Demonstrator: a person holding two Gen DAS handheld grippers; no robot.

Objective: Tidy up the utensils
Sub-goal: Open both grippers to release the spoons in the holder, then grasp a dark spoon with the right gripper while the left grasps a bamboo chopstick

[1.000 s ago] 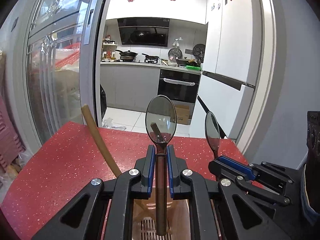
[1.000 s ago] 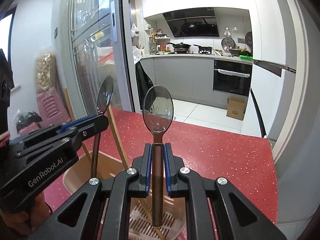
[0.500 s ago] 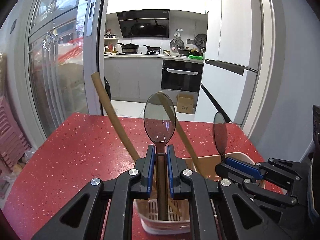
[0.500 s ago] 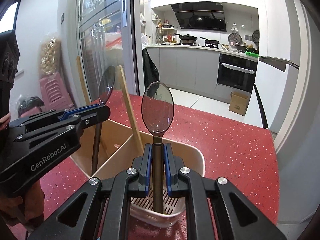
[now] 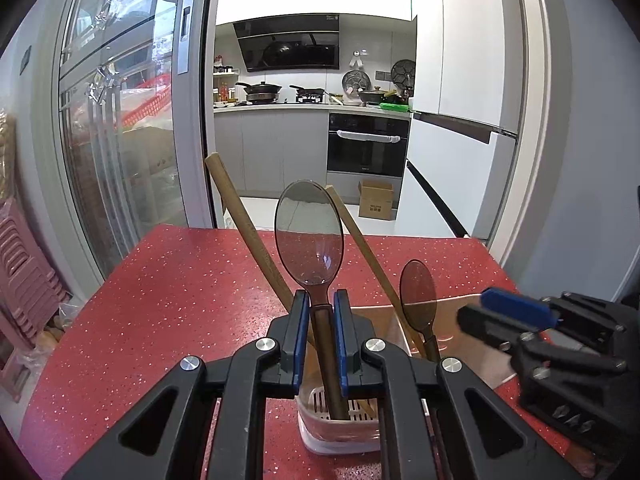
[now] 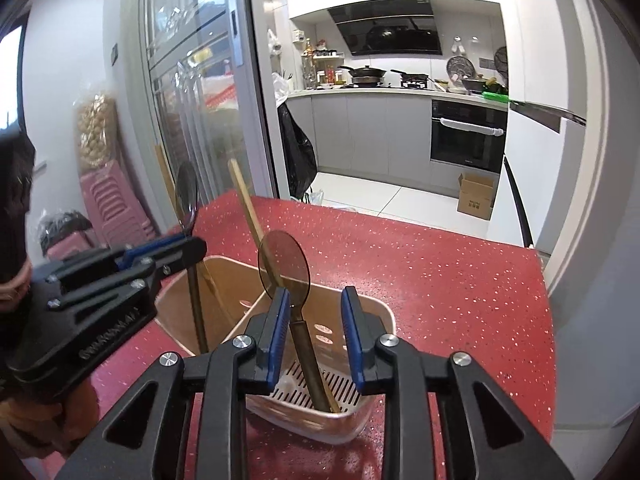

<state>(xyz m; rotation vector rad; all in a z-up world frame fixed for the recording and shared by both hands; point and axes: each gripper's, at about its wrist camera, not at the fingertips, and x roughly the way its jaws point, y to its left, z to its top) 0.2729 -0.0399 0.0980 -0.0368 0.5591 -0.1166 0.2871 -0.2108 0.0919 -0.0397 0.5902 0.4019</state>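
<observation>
**Right tongs are letting go of a spoon**

The right tongs (image 6: 314, 334) have just been opening. Half a second ago their blue pads were squeezing a brown spoon (image 6: 285, 266). Now the pads are standing apart. The spoon is still between them, leaning close to the left pad, but the pads are not pressing it. Its handle is standing down in the holder (image 6: 376, 312), on the slotted floor. Its round bowl is poking up above the rim, lower than it was before.

The left tongs (image 5: 321, 330) are still closed tight on another brown spoon (image 5: 309, 240). This spoon is see-through and dark, with a big oval bowl sticking up past the pads. Its handle is reaching down into the holder, in the part on the left tongs' side.

The holder is a pale plastic box with a wall down its middle. It is sitting on the red speckled table (image 5: 180, 288), right under both tongs. Two wooden sticks (image 5: 236, 216) are leaning in it, behind the spoons.
</observation>
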